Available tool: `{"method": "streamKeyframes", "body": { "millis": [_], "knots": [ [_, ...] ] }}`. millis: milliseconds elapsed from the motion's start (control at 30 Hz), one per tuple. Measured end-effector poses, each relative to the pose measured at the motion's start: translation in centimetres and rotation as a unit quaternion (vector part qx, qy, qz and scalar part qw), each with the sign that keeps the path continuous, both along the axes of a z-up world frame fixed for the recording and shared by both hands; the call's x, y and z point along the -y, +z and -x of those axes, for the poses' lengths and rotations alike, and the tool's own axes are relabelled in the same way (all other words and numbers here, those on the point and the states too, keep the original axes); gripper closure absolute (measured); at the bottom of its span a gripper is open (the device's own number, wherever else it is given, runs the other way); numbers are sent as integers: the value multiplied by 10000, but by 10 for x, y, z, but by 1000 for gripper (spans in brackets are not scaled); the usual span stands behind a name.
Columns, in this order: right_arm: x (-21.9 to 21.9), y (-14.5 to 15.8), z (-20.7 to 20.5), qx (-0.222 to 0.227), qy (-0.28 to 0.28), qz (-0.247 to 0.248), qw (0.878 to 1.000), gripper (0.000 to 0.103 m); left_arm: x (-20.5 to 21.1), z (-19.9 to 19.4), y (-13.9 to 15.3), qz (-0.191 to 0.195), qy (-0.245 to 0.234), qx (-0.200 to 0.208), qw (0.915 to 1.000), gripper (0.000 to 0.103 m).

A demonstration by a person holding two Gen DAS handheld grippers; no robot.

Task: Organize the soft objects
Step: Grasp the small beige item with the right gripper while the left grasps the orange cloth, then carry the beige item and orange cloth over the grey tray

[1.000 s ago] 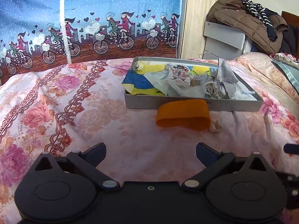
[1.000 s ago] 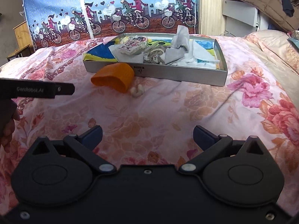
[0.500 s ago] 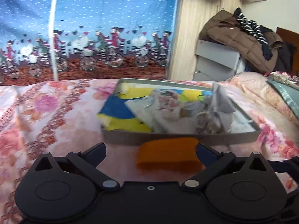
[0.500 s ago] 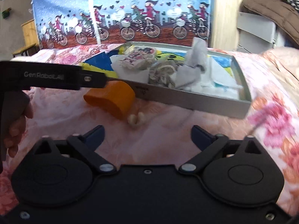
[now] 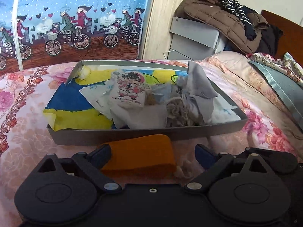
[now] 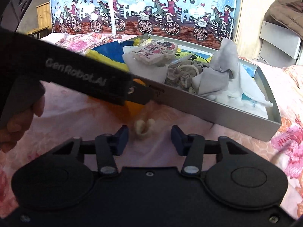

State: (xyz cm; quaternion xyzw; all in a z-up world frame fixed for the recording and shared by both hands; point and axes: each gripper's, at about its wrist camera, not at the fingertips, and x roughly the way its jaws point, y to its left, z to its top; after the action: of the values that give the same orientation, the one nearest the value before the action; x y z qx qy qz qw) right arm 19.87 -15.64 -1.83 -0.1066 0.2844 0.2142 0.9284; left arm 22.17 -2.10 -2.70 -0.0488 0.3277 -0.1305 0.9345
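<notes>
A shallow grey tray [image 5: 121, 136] lies across the middle of the left wrist view on a pink floral bedspread [image 5: 24, 113], heaped with soft things: a blue and yellow cloth [image 5: 75, 106], a white pouch printed with a cartoon figure [image 5: 130, 90], a beige knitted bundle [image 5: 178, 113] and crumpled grey cloth [image 5: 198, 89]. Just in front of the tray's near wall, at lower centre, lies an orange cloth [image 5: 140, 155]. The left gripper [image 5: 152, 156] straddles it with its jaws wide, having just closed slightly; the left blue fingertip [image 5: 103, 154] is touching or nearly touching the cloth's edge, while the right one stands apart, so nothing is clamped. At the cloth's lower right corner sits a small cream lump [image 5: 184, 168]. In the right wrist view that same cream lump [image 6: 143, 128] lies between the blue pads [image 6: 123, 136] of the right gripper [image 6: 150, 137], whose jaws have just been closing to a middling gap; bare bedspread shows on both sides of the lump, so the pads do not press on it. The left gripper's black body crosses the left half of that frame, held by a hand [image 6: 17, 121] at the left edge, and hides most of the orange cloth [image 6: 132, 107]. A blue curtain printed with cyclists [image 6: 151, 9] fills the top of the frame.
</notes>
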Motion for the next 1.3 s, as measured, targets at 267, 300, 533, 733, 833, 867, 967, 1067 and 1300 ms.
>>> {"method": "streamKeyframes", "body": {
  "millis": [267,300,533,733,833,867,967,1067,1300],
  "knots": [
    [6,0,-1,5,-26,-117,9999,85,-13,-5,-9,-39,-153,-167,9997,26],
    [6,0,-1,13,-32,-116,9999,86,-14,-5,-10,-33,-191,-163,9997,26],
    [14,2,6,31,-209,-96,9997,86,1,-3,-12,-271,-472,-104,9985,47],
    [23,2,12,-8,-346,-101,9993,86,17,-2,-13,-569,-612,-109,9964,54],
    [28,3,13,-45,-409,-127,9991,86,24,-3,-15,-725,-613,-177,9953,49],
    [29,3,13,-47,-419,-133,9990,86,26,-3,-15,-775,-647,-170,9947,46],
    [30,3,14,-32,-415,-102,9991,86,35,-1,-17,-1093,-707,-154,9914,46],
    [30,4,15,-33,-412,-111,9991,86,40,-1,-19,-1313,-630,-140,9892,56],
    [32,8,20,35,-449,-145,9989,87,33,7,-9,-1234,-723,49,9897,86]
  ]
}}
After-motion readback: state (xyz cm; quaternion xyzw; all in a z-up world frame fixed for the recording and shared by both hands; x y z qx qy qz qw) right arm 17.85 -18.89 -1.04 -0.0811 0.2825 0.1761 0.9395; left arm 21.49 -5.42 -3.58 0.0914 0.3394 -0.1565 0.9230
